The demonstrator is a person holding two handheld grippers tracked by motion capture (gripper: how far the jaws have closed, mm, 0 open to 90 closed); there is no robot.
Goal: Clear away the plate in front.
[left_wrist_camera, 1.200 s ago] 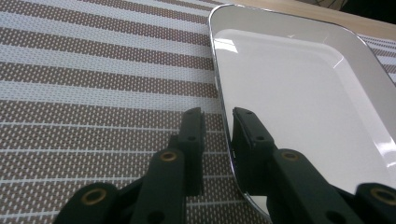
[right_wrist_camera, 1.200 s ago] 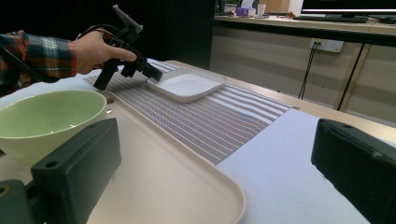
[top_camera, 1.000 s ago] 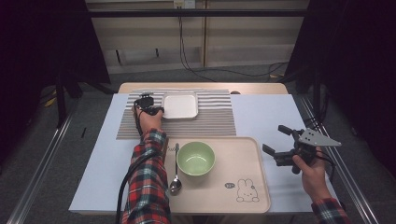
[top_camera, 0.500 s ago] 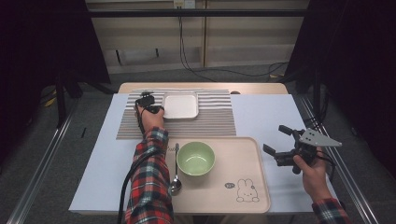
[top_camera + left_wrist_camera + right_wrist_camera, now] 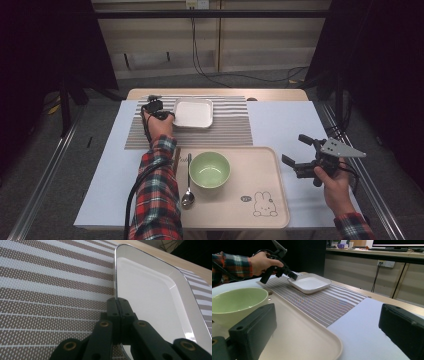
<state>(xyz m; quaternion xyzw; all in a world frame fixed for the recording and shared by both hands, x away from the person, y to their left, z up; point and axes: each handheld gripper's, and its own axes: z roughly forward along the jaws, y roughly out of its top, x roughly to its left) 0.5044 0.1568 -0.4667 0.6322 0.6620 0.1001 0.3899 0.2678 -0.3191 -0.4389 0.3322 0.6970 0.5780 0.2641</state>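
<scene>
Left gripper [image 5: 119, 305] is clamped tight on the near rim of the square white dish [image 5: 152, 297], jaws just finished closing with that thin edge pinched between them. The dish, glossy, shallow and rounded at the corners, sits on the striped placemat [image 5: 225, 127] at the table's far side. The right gripper view catches the dish's raised wall and underside curve. Right gripper [image 5: 302, 155] hangs wide open beside the beige tray [image 5: 260, 165], holding nothing.
</scene>
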